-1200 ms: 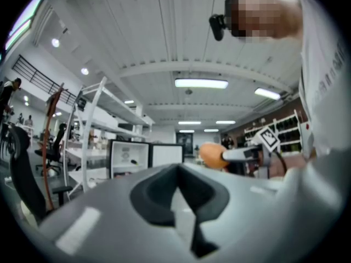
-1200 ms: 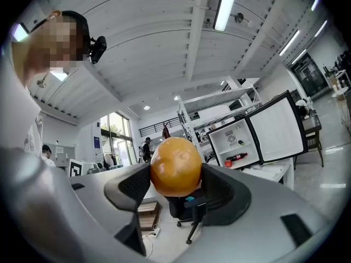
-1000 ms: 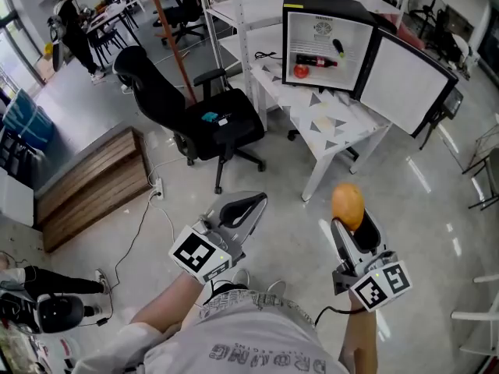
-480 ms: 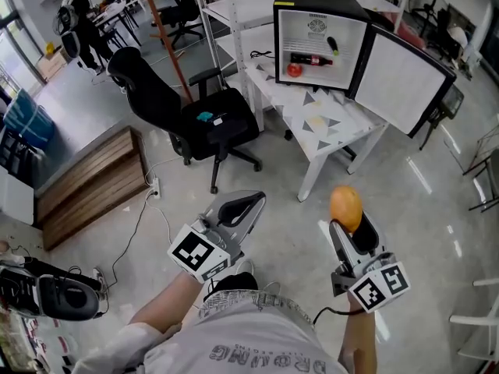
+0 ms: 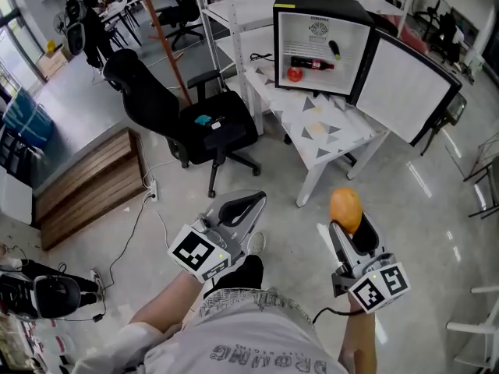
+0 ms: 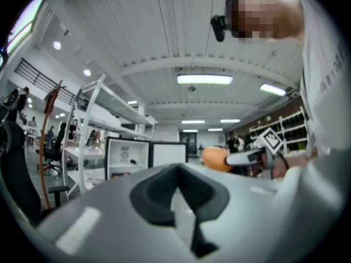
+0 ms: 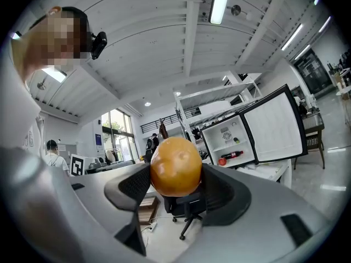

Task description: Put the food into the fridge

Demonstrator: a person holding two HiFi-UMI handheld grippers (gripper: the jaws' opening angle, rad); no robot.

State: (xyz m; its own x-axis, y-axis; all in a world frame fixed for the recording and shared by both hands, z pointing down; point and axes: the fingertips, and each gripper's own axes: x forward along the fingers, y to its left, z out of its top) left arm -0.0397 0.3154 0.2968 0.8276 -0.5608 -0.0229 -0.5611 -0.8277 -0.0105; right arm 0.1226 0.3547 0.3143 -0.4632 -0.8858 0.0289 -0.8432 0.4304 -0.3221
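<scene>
Here, the right gripper [image 5: 348,228] pinched a near-round orange fruit [image 5: 346,208] between its jaws, well apart from the open fridge [image 5: 316,2] on the bench [image 5: 327,127]. An office chair [image 5: 210,119] stood left of the bench. The left gripper [image 5: 248,206] had its jaws pressed together, empty.

The patterned table [image 5: 321,125] carries the open fridge [image 5: 321,10].

Two claws [image 5: 251,202] [image 5: 348,226], one orange [image 5: 346,206], one fridge [image 5: 312,3] holding one bottle [image 5: 314,64], one red fruit [image 5: 294,74], one dark item [image 5: 334,50].
</scene>
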